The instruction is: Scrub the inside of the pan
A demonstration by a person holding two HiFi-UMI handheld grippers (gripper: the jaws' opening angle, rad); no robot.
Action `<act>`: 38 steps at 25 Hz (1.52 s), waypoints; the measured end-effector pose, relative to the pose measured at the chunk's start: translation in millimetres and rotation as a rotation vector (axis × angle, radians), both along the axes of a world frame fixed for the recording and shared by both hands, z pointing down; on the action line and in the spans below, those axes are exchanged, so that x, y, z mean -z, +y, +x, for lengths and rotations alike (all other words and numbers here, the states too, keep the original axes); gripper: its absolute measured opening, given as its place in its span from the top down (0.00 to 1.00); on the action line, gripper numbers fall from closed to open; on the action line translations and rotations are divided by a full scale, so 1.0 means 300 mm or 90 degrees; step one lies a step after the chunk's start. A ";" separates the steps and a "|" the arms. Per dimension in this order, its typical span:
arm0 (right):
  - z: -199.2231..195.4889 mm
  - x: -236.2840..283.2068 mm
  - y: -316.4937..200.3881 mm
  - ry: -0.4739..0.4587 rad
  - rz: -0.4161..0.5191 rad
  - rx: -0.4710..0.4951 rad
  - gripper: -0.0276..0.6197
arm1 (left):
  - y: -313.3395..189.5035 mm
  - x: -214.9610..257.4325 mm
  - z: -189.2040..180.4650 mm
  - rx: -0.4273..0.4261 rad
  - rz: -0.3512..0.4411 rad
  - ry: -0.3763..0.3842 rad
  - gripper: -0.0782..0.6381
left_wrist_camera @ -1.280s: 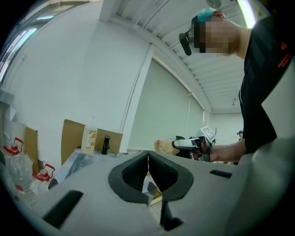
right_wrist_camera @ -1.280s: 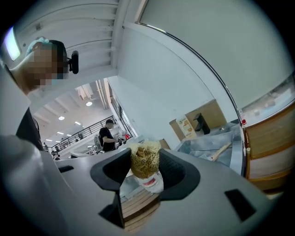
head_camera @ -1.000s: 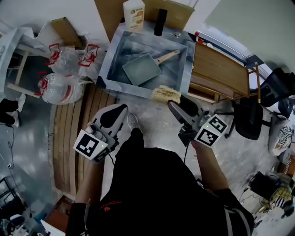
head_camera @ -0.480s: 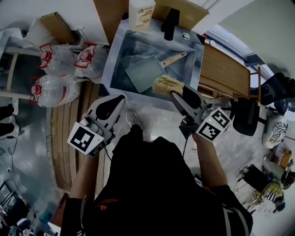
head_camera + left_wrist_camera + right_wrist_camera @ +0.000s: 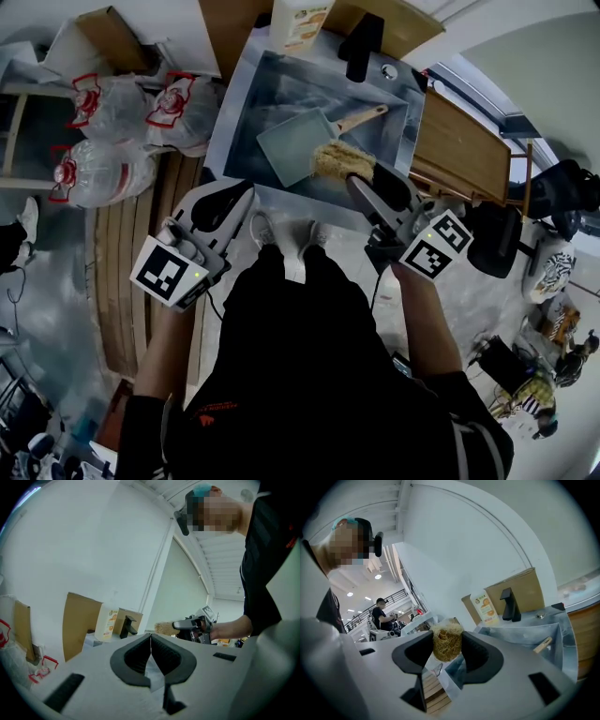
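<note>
The right gripper (image 5: pixel 356 184), pinching the scrubber (image 5: pixel 339 159), hangs over the pan (image 5: pixel 291 145) in the sink (image 5: pixel 223 131) and should next go down into it; the left gripper (image 5: pixel 241 200) is pressed together, empty.

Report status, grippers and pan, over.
Left gripper shut, empty. Right gripper shut on loofah scrubber, over pan near its handle. Pan lies in sink. Nothing blocking.

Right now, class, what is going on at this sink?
A person stands at a sink with a gripper in each hand. The right gripper has its fingers shut on a fibrous scrubber, held over the pan lying in the sink, near its wooden handle. Contact with the pan is unclear. The left gripper is shut, empty, and hangs back at the sink's front edge.
</note>
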State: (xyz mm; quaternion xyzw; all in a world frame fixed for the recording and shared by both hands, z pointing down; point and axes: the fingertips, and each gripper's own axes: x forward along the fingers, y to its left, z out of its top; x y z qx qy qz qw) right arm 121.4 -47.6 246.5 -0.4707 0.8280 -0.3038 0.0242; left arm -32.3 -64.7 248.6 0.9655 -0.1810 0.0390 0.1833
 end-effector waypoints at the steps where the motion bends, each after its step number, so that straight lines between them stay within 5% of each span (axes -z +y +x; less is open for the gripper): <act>1: 0.002 -0.010 -0.012 0.003 -0.002 0.005 0.66 | -0.004 -0.009 0.003 0.003 -0.002 -0.001 0.86; 24: 0.048 -0.287 -0.299 0.019 -0.057 0.170 0.66 | -0.132 -0.235 0.089 0.135 -0.064 -0.041 0.86; 38: -0.040 -0.595 -0.375 0.145 -0.110 0.255 0.66 | -0.135 -0.398 0.020 0.173 -0.109 -0.053 0.86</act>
